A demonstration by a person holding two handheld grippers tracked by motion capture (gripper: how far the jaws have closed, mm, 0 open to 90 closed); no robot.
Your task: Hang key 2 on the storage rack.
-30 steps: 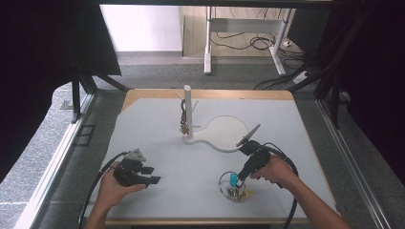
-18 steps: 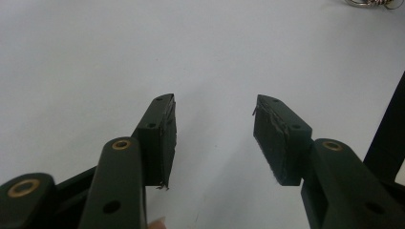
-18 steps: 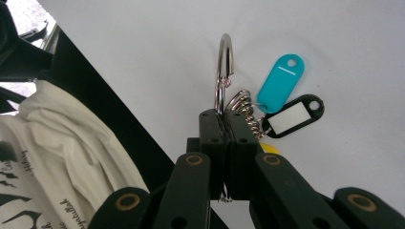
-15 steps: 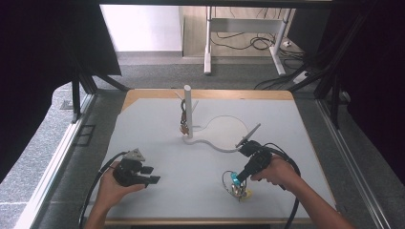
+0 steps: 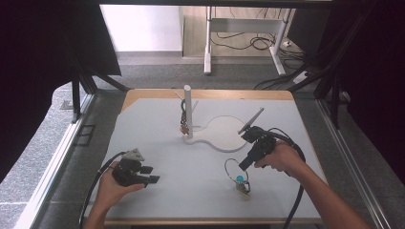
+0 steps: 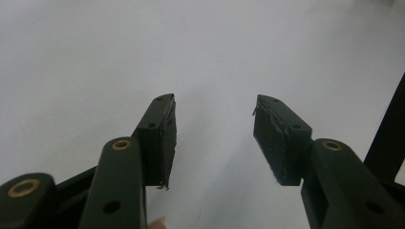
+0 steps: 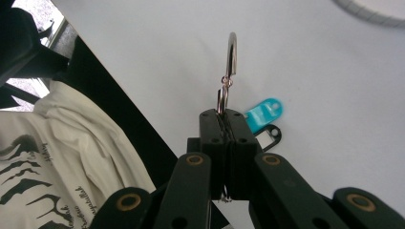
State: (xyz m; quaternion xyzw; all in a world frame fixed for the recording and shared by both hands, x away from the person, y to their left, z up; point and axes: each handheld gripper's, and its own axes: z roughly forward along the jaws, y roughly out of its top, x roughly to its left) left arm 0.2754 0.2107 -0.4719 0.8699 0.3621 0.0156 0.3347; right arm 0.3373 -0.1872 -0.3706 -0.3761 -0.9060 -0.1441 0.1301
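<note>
My right gripper (image 5: 242, 167) is shut on a bunch of keys by its thin metal ring (image 5: 232, 165), near the table's front right. In the right gripper view the jaws (image 7: 228, 114) pinch the ring (image 7: 232, 52), which stands up beyond them, and a blue tag (image 7: 263, 113) and a black tag (image 7: 268, 134) hang behind. The blue tag (image 5: 240, 179) and the rest of the bunch dangle just over the white table. My left gripper (image 5: 152, 174) rests at the front left, open; the left gripper view has nothing between its jaws (image 6: 214, 107).
A white post (image 5: 188, 110) rises from a flat round base (image 5: 224, 133) at the table's middle, with a small bunch of keys (image 5: 184, 125) hanging on it. A cable (image 5: 296, 157) loops by the right hand. The table's front edge (image 7: 119, 114) and a white shirt (image 7: 57, 157) lie close.
The right hand has risen a little and drifted right, lifting the ring and tags up from the table. The left hand has stayed put.
</note>
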